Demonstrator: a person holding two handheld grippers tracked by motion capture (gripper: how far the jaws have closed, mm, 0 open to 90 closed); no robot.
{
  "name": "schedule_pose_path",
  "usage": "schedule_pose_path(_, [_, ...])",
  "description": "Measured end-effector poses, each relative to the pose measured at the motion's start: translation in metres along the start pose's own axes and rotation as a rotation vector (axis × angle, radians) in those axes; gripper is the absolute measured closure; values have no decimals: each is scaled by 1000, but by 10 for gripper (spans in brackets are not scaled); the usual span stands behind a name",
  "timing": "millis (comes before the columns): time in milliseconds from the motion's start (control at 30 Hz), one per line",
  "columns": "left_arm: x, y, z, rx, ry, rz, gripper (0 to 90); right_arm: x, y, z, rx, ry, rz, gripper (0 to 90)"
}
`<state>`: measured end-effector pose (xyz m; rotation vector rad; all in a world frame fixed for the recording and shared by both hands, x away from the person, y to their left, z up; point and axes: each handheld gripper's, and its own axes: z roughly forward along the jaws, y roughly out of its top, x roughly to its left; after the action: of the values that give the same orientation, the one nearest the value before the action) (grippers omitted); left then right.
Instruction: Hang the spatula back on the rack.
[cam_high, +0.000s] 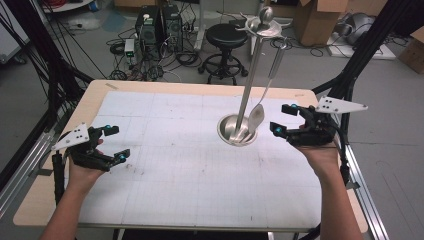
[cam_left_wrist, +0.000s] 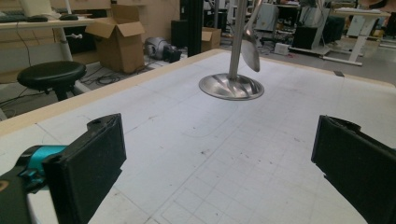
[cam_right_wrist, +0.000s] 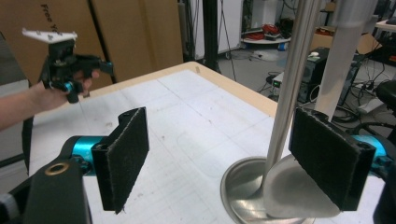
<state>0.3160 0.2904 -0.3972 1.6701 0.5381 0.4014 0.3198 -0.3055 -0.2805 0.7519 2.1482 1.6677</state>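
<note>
A tall steel utensil stand (cam_high: 248, 85) rises from a round dish base (cam_high: 227, 131) right of the table's middle. A long steel spoon (cam_high: 257, 116) hangs from its top rack, bowl down over the base. My right gripper (cam_high: 284, 120) is open just right of the base, nothing between its pads. In the right gripper view the stand's pole (cam_right_wrist: 289, 88) and the spoon's bowl (cam_right_wrist: 294, 191) sit between the jaws, close to the right pad (cam_right_wrist: 329, 158). My left gripper (cam_high: 116, 144) is open at the table's left, far from the stand (cam_left_wrist: 238, 42).
The white gridded mat (cam_high: 190, 160) covers the wooden table (cam_high: 90, 100). Beyond the far edge stand a black stool (cam_high: 226, 37), computer towers (cam_high: 157, 25) and cardboard boxes (cam_high: 317, 20). Black frame posts (cam_high: 355, 55) flank the table on both sides.
</note>
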Motion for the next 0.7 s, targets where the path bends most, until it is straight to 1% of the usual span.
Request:
schedule_pose_path(67, [0,0,0,-1,-2,-5,35,1,-3,1,-4,-4,-7,176])
schedule_pose_path(133, [1,-1,1,6,1,-7,35,4,-10,2,-3,-5,-2,168])
schedule_pose_path(200, [1,-1,1,9,-6,-16,35,8,-22,3,-23,0,0,159])
schedule_pose_path(300, [0,-1,3,16,-13,-14,35,11,-36,7,-23,-8,7,150])
schedule_pose_path(333, [-1,-2,4,17,-18,-14,35,12,-45,8,-25,-9,20,146])
schedule_pose_path(367, [-1,-2,4,17,-18,-14,35,12,-45,8,-25,-9,20,146])
schedule_pose_path(433, [-1,-2,5,21,-25,-13,35,14,-53,9,-39,-14,18,146])
schedule_pose_path(467, [-1,-3,6,21,-26,-17,35,14,-56,11,-30,-11,21,146])
schedule_pose_path(500, [-1,-3,6,23,-28,-17,35,14,-57,12,-7,-16,19,146])
schedule_pose_path(633, [-1,-3,5,22,-27,-14,35,15,-62,11,-11,-20,14,146])
schedule_pose_path(667, [0,-3,5,21,-24,-16,35,15,-64,11,-11,-19,26,146])
schedule_pose_path(700, [0,-3,4,20,-21,-19,35,15,-65,11,-15,-18,25,146])
